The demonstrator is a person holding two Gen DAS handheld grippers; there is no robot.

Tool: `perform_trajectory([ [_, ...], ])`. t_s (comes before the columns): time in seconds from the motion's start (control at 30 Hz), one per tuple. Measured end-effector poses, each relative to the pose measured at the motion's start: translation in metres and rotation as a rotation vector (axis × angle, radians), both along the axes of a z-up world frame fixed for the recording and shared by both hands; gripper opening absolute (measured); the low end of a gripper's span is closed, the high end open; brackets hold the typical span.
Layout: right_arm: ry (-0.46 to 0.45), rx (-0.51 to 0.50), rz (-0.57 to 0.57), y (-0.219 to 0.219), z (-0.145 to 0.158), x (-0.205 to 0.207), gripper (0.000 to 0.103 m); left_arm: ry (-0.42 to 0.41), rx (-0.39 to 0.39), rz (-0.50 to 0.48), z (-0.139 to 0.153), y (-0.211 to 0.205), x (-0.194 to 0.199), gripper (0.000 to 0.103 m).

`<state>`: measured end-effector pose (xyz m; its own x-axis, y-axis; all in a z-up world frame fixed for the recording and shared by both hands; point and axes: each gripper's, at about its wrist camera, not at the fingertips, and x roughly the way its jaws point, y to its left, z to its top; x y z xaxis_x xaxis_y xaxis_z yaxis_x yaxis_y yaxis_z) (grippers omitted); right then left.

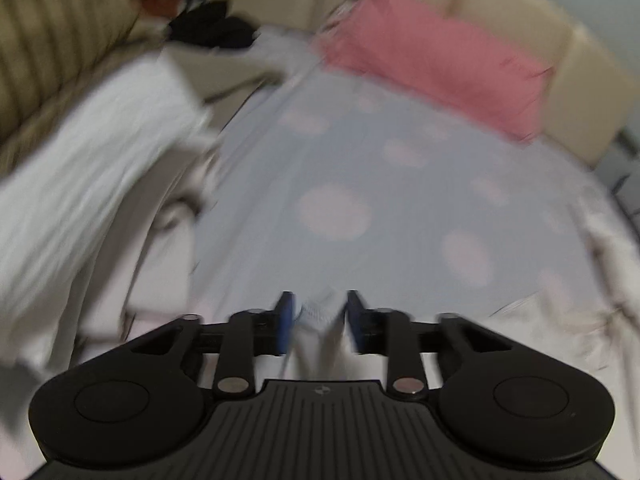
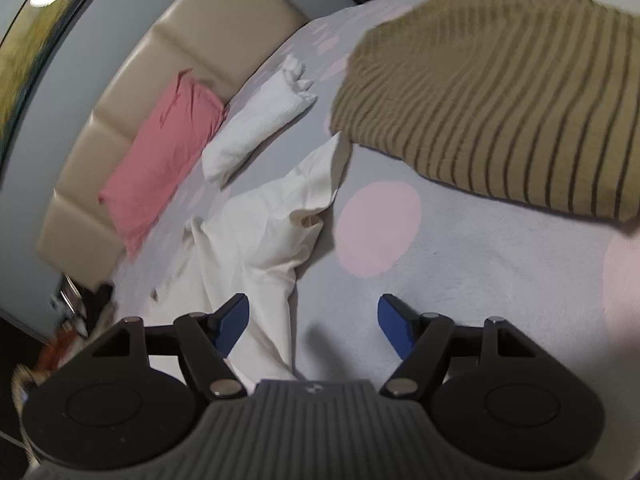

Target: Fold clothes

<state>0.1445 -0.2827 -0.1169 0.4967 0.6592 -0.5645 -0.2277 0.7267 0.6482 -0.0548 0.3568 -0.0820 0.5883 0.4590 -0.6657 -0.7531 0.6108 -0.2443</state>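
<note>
My left gripper [image 1: 318, 316] is shut on a pale white-blue garment [image 1: 320, 320], pinched between its blue pads; the view is motion-blurred. More pale cloth [image 1: 88, 184] hangs blurred at the left. My right gripper [image 2: 312, 320] is open and empty, hovering above the bed. A crumpled cream-white garment [image 2: 248, 240] lies on the bed sheet [image 2: 480, 280], running under the right gripper's left finger [image 2: 230, 320]. A tan striped garment [image 2: 500, 92] lies folded at the upper right, and it also shows in the left wrist view [image 1: 52, 40].
A pink pillow [image 2: 160, 160] leans on the beige padded headboard [image 2: 192, 40]; it also shows in the left wrist view [image 1: 432, 56]. A rolled white towel [image 2: 256, 120] lies beside it. Dark clothes [image 1: 212, 24] sit at the bed's far corner.
</note>
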Motion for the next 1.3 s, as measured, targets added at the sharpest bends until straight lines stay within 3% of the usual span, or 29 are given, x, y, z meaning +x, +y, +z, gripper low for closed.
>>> perform_trajectory([
  [0.1,-0.011,-0.022,0.017,0.002,0.005,-0.005,0.074,-0.019,0.049,-0.024,0.022,0.004,0.005,0.067],
  [0.17,-0.017,-0.005,0.008,0.000,0.013,-0.005,0.075,0.000,0.064,-0.109,0.038,0.010,0.020,0.067],
  [0.23,-0.062,0.034,0.058,0.008,0.028,0.001,0.075,0.049,0.071,-0.292,0.049,0.011,0.043,0.068],
  [0.3,-0.125,-0.004,0.192,0.038,0.050,0.018,0.075,0.126,0.113,-0.498,0.054,0.002,0.069,0.069],
  [0.43,-0.321,-0.243,0.523,0.139,0.090,0.061,0.082,0.290,0.165,-0.845,0.045,-0.024,0.125,0.069],
  [0.5,-0.371,-0.327,0.692,0.192,0.097,0.087,0.089,0.344,0.151,-0.947,0.033,-0.035,0.152,0.069],
  [0.57,-0.391,-0.446,0.810,0.245,0.094,0.113,0.089,0.370,0.119,-1.040,0.023,-0.045,0.178,0.066],
  [0.67,-0.405,-0.584,0.881,0.307,0.078,0.146,0.089,0.380,0.047,-1.135,0.011,-0.057,0.202,0.065],
  [0.73,-0.358,-0.633,0.888,0.335,0.066,0.163,0.089,0.409,0.005,-1.188,0.002,-0.062,0.215,0.065],
  [0.9,-0.301,-0.687,0.940,0.357,0.039,0.177,0.089,0.614,0.042,-1.124,-0.035,-0.062,0.242,0.063],
  [1.0,-0.286,-0.738,0.946,0.359,0.021,0.179,0.089,0.609,0.010,-1.114,-0.046,-0.056,0.242,0.062],
  [1.03,-0.289,-0.707,0.933,0.356,0.018,0.181,0.085,0.601,0.022,-1.118,-0.046,-0.057,0.240,0.058],
  [1.1,-0.300,-0.649,0.904,0.349,0.014,0.186,0.056,0.554,0.114,-1.149,-0.043,-0.066,0.231,0.002],
  [1.13,-0.318,-0.629,0.885,0.346,0.015,0.187,0.028,0.548,0.171,-1.149,-0.042,-0.070,0.228,0.002],
  [1.17,-0.307,-0.607,0.874,0.344,0.016,0.189,0.010,0.553,0.219,-1.145,-0.042,-0.072,0.226,0.002],
  [1.3,-0.328,-0.578,0.846,0.341,0.018,0.186,0.009,0.544,0.282,-1.101,-0.039,-0.074,0.230,0.002],
])
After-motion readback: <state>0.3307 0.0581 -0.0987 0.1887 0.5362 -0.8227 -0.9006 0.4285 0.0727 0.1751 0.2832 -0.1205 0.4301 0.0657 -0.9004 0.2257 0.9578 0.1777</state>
